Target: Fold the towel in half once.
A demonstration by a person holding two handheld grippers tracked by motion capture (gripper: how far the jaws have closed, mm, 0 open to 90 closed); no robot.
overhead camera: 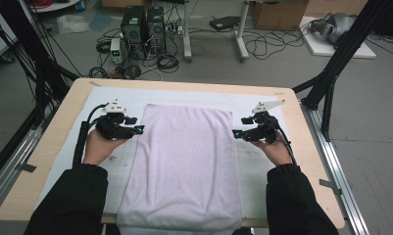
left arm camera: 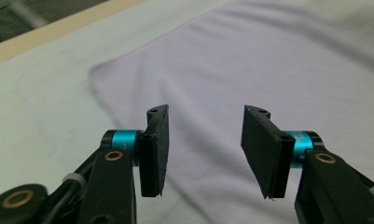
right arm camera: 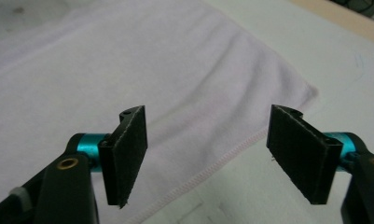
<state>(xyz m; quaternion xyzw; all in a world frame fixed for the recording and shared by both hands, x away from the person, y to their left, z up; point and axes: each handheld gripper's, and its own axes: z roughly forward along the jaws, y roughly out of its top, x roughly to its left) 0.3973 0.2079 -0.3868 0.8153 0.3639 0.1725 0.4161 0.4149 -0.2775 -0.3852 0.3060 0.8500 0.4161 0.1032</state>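
Towel [overhead camera: 184, 166] edges between apart fingers [left arm camera: 155, 149], unpinched.

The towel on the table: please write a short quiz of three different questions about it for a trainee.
1. True or false: the towel is rolled into a bundle.
2. Which hangs over the near edge of the table? A) the towel B) a cable C) nothing
3. Fill in: the left tool and the right tool are beside the towel's two long ____.

Key: 1. False, it lies spread flat. 2. A. 3. Edges; both tools are open and hold nothing.
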